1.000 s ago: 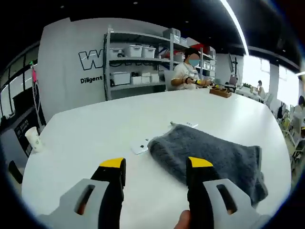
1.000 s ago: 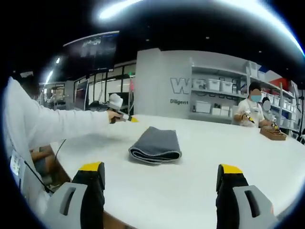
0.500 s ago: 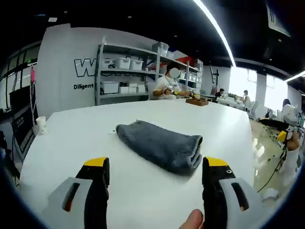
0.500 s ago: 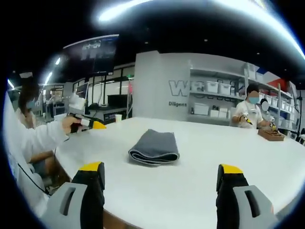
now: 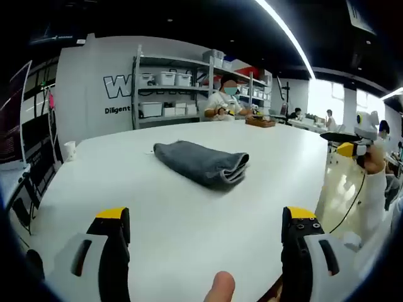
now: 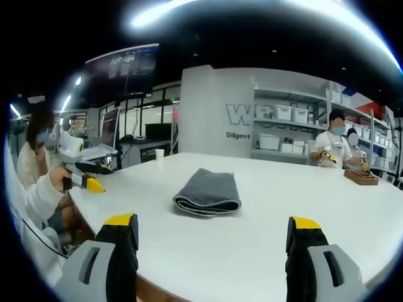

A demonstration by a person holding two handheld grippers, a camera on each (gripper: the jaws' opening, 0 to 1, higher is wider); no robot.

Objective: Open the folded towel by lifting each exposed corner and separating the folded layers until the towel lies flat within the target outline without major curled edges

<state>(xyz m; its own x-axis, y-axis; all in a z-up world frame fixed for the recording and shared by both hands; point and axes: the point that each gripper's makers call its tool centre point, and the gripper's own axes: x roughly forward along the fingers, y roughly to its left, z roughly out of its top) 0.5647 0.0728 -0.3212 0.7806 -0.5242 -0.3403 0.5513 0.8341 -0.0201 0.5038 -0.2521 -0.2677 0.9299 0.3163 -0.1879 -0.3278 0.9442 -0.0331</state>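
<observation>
Dark grey towel (image 5: 201, 165) on white table (image 5: 157, 207); yellow-tipped black tool jaws.

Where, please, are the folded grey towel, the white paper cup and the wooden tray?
folded grey towel (image 6: 208, 192): right gripper view, its top layer.
white paper cup (image 5: 70, 151): left gripper view, its side wall.
wooden tray (image 6: 361, 177): right gripper view, its front side.

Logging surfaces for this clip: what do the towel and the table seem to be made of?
The towel looks like soft grey terry or microfibre, matte, with a fuzzy nap and rounded folds. The table looks like smooth white laminate or painted board with a faint sheen; exact material unclear.
</observation>
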